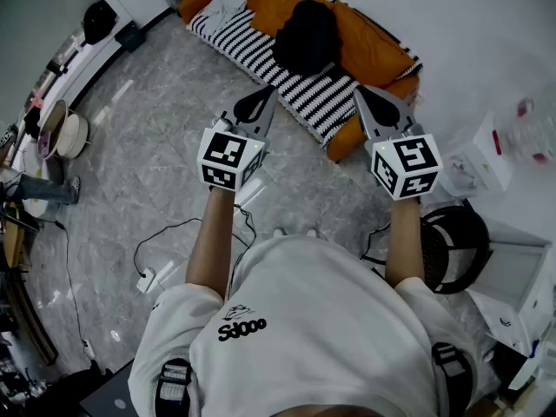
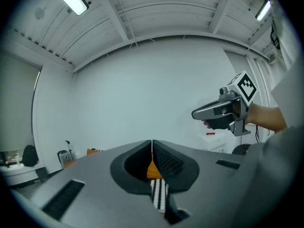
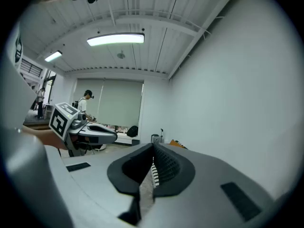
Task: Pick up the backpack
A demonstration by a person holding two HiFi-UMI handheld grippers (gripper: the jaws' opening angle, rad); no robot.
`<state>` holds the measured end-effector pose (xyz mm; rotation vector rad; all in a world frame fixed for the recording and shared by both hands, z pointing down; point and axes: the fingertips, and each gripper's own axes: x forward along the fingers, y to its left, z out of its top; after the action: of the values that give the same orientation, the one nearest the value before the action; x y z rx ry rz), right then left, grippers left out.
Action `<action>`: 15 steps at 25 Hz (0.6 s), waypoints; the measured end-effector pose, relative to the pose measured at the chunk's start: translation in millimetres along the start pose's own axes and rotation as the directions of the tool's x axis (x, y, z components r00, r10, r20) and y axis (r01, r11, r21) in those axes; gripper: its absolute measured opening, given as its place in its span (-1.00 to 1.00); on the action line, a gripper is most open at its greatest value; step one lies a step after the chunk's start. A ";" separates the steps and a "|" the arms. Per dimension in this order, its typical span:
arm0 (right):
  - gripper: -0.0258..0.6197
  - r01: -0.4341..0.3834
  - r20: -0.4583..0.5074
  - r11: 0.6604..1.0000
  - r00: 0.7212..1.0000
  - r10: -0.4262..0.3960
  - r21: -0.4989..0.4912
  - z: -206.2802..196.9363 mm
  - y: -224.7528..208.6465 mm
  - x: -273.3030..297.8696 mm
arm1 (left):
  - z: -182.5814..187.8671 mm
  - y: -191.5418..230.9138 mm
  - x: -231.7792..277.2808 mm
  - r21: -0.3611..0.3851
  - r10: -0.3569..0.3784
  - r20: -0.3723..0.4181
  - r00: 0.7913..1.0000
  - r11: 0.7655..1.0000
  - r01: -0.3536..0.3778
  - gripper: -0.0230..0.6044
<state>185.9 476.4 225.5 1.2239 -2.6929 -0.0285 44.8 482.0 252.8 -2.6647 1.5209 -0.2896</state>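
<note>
The black backpack (image 1: 306,33) lies on an orange and black-and-white striped mattress (image 1: 261,50) on the floor by the white wall. Both grippers are held level in front of the person, short of the mattress and apart from the backpack. My left gripper (image 1: 268,95) is shut with nothing in it, its jaws meeting in the left gripper view (image 2: 152,145), where striped cloth (image 2: 159,194) shows below them. My right gripper (image 1: 361,94) is shut and empty too, also in its own view (image 3: 153,152). Each gripper view shows the other gripper beside it (image 2: 223,112) (image 3: 88,132).
Grey marble floor (image 1: 156,163) with white cables and a power strip (image 1: 149,278) near the person's feet. A black round object (image 1: 453,248) and white boxes (image 1: 476,159) stand at the right. Bowls (image 1: 65,133) sit at the left. A person (image 3: 85,101) stands far back.
</note>
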 end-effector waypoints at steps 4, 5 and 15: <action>-0.82 -0.003 0.001 1.000 1.000 0.003 -0.008 -0.8 2.9 2.2 | 0.2 0.7 1.5 0.012 0.007 0.001 1.000 1.000 -0.007 -0.85; -0.82 -0.003 0.002 1.000 1.000 0.003 -0.009 -1.0 2.4 2.3 | -0.4 0.4 2.4 0.016 0.008 0.000 1.000 1.000 -0.008 -0.85; -0.81 -0.018 0.047 0.999 0.999 0.016 0.047 0.7 -18.7 -7.8 | -0.8 -10.3 12.4 0.006 0.029 -0.015 0.999 1.000 -0.028 -0.85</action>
<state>204.8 469.8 221.9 1.2285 -2.7585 0.0092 59.5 476.6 256.7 -2.6402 1.5586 -0.3126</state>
